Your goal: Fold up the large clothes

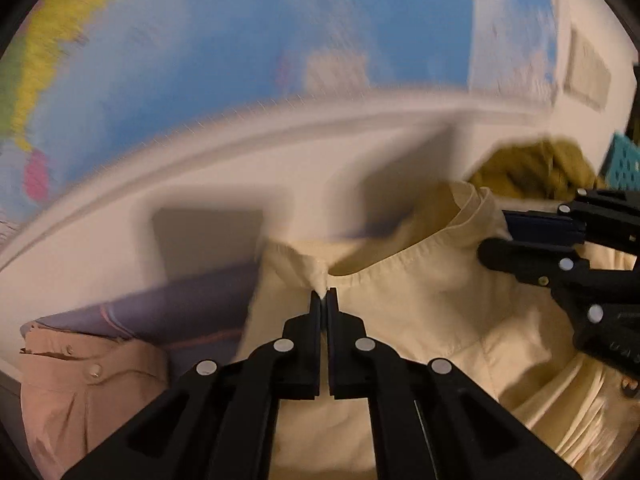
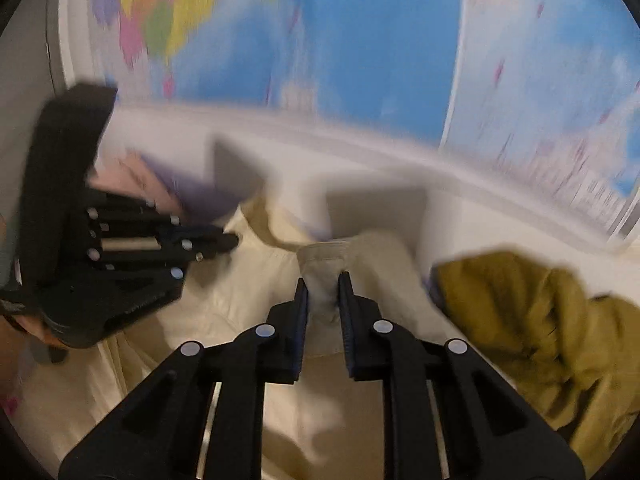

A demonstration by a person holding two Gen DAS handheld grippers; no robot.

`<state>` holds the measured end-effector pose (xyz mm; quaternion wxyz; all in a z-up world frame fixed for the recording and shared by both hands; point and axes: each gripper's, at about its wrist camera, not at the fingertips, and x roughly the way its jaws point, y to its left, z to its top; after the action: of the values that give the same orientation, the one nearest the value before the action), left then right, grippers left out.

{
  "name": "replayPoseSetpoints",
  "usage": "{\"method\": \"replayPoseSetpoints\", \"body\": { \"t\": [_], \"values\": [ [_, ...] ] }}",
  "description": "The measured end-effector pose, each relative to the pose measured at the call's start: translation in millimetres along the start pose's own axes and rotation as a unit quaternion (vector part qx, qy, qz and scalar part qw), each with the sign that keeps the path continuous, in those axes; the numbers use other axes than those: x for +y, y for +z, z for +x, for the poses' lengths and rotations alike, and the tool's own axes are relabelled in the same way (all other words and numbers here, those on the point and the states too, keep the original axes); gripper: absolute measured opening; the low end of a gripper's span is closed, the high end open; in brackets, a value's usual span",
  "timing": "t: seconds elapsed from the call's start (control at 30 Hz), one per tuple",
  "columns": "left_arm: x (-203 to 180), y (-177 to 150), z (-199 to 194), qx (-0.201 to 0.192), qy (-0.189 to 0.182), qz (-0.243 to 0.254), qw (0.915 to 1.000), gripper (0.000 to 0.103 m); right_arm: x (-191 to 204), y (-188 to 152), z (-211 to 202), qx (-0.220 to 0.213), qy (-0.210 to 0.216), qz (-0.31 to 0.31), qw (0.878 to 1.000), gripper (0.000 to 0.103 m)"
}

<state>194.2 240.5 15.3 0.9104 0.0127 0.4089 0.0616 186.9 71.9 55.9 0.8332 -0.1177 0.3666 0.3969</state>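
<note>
A pale yellow shirt (image 1: 420, 300) lies spread on the white table (image 1: 224, 160), its collar toward the wall. My left gripper (image 1: 324, 294) is shut on a pinch of cloth at the left end of the collar. In the right wrist view my right gripper (image 2: 323, 280) is shut on a thick fold of the same shirt (image 2: 224, 312) near the collar's right side. The right gripper (image 1: 500, 236) also shows at the right edge of the left wrist view, and the left gripper (image 2: 232, 240) sits at the left of the right wrist view. The frames are blurred.
A tan buttoned shirt (image 1: 80, 376) and a purple garment (image 1: 168, 312) lie to the left. An olive-green garment (image 2: 540, 328) is heaped on the right, next to a teal basket (image 1: 624, 160). A world map (image 1: 260, 32) covers the wall behind the table.
</note>
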Motion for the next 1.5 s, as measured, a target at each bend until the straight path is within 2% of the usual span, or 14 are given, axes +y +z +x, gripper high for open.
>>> {"method": "replayPoseSetpoints", "body": {
  "t": [0.13,0.33,0.4,0.5,0.53,0.6,0.67,0.87,0.97,1.1,1.27,1.3,1.4,1.5],
  "values": [
    [6,7,-7,-0.01,0.01,-0.017,0.9998,0.002,-10,2,21,0.011,-0.014,0.02,1.0,0.015],
    [4,-13,-48,-0.052,0.035,-0.003,0.998,0.01,-16,-8,48,0.043,-0.052,0.013,0.998,0.016],
    [7,-27,-73,-0.062,0.036,0.005,0.9974,0.024,-18,-9,48,0.048,-0.06,0.014,0.997,0.02],
    [12,-58,-115,-0.082,0.048,0.026,0.9951,0.036,-12,-9,19,0.029,-0.079,0.008,0.996,0.046],
    [16,-70,-129,-0.083,0.047,0.027,0.9951,0.038,-11,-11,-3,0.012,-0.064,0.006,0.998,0.054],
    [39,-90,-148,-0.09,0.041,0.026,0.9948,0.045,-11,-19,-44,-0.01,-0.052,0.004,0.999,0.057],
    [52,-121,-175,-0.095,0.025,0.016,0.995,0.056,-12,-40,-92,-0.023,-0.027,0.009,0.999,0.072],
    [74,-225,-210,-0.062,-0.036,-0.044,0.9964,0.058,-30,-152,-190,-0.001,0.035,0.078,0.996,0.078],
    [84,-273,-223,-0.04,-0.069,-0.098,0.992,0.059,-43,-226,-230,0.031,0.061,0.153,0.986,0.084],
    [89,-317,-229,-0.017,-0.098,-0.153,0.9833,0.059,-46,-292,-254,0.046,0.084,0.236,0.967,0.087],
    [79,-343,-236,-0.003,-0.157,-0.192,0.9687,0.06,-38,-336,-255,0.05,0.143,0.294,0.944,0.091],
    [76,-345,-238,-0.001,-0.166,-0.19,0.9677,0.066,-36,-341,-253,0.049,0.157,0.303,0.939,0.092],
    [65,-354,-241,0.006,-0.192,-0.186,0.9636,0.073,-29,-343,-253,0.033,0.169,0.297,0.939,0.095],
    [57,-363,-234,0.028,-0.242,-0.209,0.9472,0.076,-25,-339,-252,0.025,0.19,0.295,0.936,0.095]
  ]
}}
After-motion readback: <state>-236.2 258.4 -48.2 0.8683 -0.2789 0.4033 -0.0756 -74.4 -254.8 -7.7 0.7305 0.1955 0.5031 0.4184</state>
